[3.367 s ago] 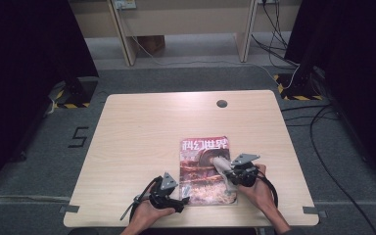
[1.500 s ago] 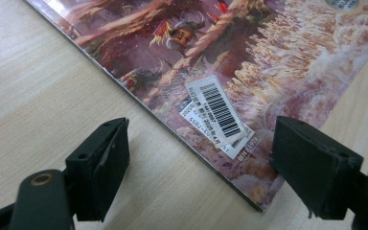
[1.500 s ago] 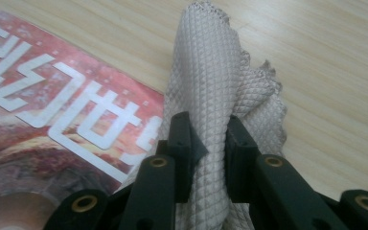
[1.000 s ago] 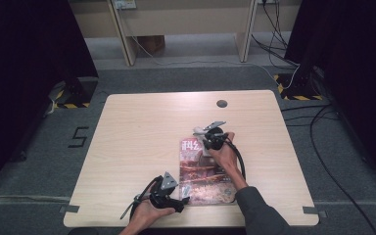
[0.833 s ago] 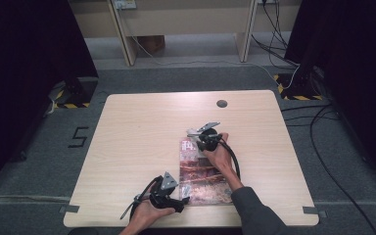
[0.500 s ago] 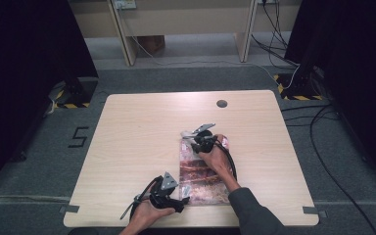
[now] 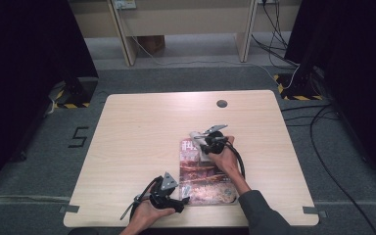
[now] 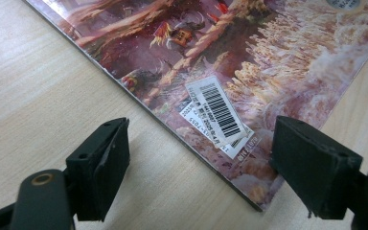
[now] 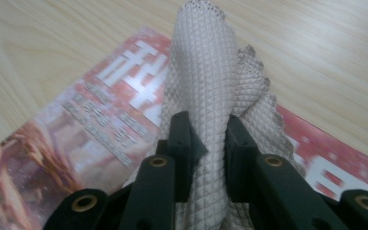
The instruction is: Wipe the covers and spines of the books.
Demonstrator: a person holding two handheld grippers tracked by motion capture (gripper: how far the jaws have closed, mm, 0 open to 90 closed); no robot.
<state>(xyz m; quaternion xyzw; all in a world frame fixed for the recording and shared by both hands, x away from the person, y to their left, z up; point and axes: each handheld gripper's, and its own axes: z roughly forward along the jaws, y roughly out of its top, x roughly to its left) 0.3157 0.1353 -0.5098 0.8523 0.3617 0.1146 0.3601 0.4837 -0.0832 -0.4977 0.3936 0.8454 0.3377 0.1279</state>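
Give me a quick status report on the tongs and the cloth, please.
Right tongs shut on cloth, over magazine top. Left tongs open at its near corner. Nothing in the way.

Hand-held gripper (image 9: 208, 139) pinches grey cloth (image 9: 206, 76) over magazine (image 9: 76, 139).

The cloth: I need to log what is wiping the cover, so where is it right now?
The cloth is pinched in the right gripper, over the magazine's far top edge in the high view.
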